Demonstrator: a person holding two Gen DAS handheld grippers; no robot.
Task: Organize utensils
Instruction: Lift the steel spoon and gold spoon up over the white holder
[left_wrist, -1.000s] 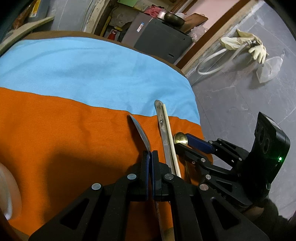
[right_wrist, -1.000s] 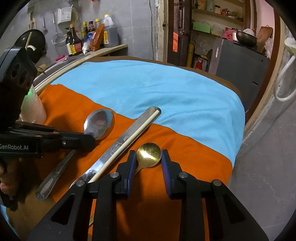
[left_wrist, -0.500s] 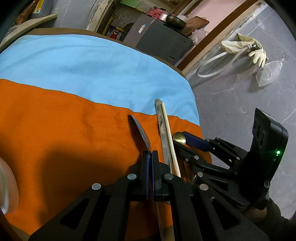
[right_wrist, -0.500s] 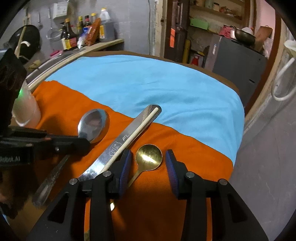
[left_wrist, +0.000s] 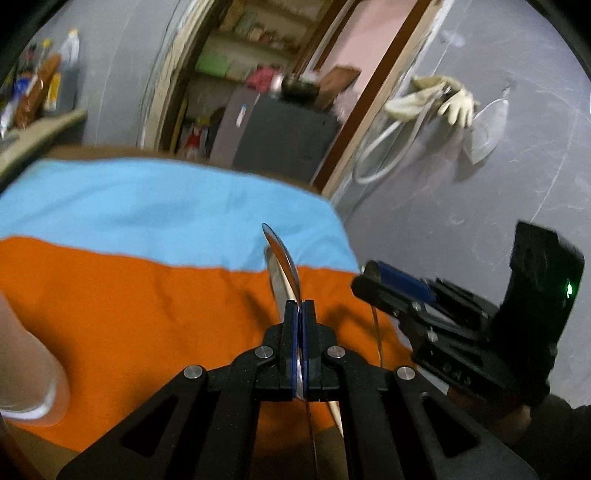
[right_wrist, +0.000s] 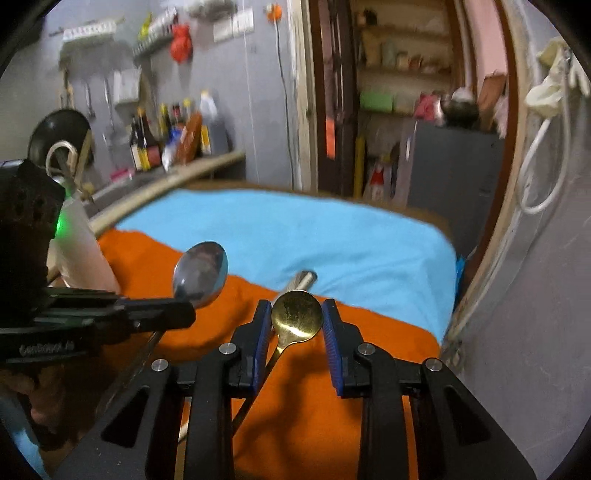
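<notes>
My left gripper (left_wrist: 299, 308) is shut on the handle of a silver spoon (left_wrist: 282, 258), and its bowl pokes up edge-on above the orange cloth (left_wrist: 147, 314). From the right wrist view, that silver spoon (right_wrist: 201, 273) hovers off the cloth, ahead of the left gripper (right_wrist: 186, 314). My right gripper (right_wrist: 296, 323) has its blue pads against both sides of a gold spoon (right_wrist: 297, 308), its jaws closing. The thin handle (left_wrist: 375, 332) hangs free below the right gripper (left_wrist: 369, 277). Both spoons are lifted off the table.
A flat steel utensil (right_wrist: 304, 278) with a pale chopstick (left_wrist: 334, 410) lies on the orange cloth, reaching the blue cloth (right_wrist: 332, 240). A translucent cup (left_wrist: 26, 369) stands at the left. The table edge and grey floor (left_wrist: 461, 203) lie to the right.
Both grippers rose and tipped up, lifting the silver spoon and gold spoon off the cloth. The right jaws widened a little, then came in on the gold bowl.
</notes>
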